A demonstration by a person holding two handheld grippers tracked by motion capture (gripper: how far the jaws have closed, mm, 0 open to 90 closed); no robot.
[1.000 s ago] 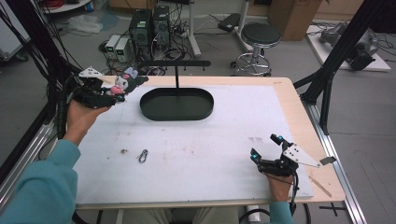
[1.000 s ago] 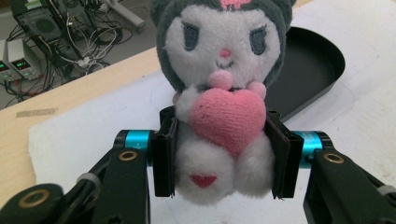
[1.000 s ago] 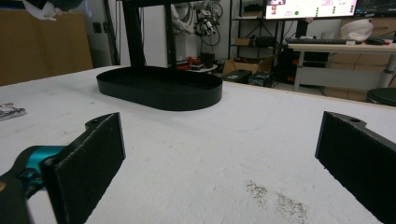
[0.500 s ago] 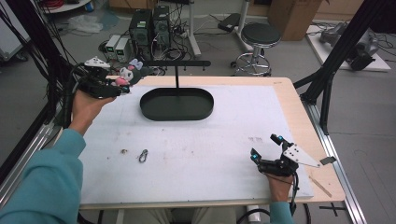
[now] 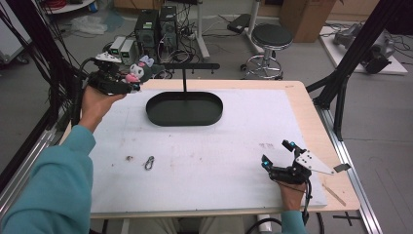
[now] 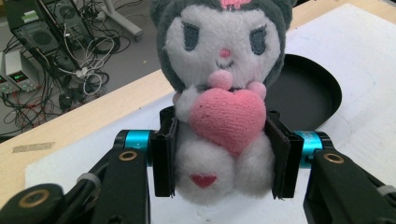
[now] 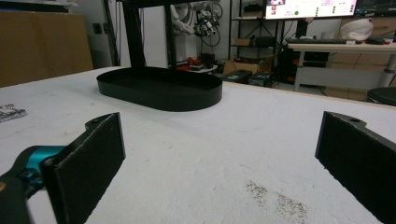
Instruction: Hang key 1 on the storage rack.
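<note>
Lifted higher, left gripper (image 5: 127, 82) jaws clamp the unlabelled plush toy (image 6: 219, 93); right gripper (image 5: 280, 158) jaws gape.

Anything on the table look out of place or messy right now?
A small metal carabiner lies loose on the white table, with a speck of debris beside it and a gritty smudge near the right gripper. The plush toy sits squarely in the left gripper.
</note>
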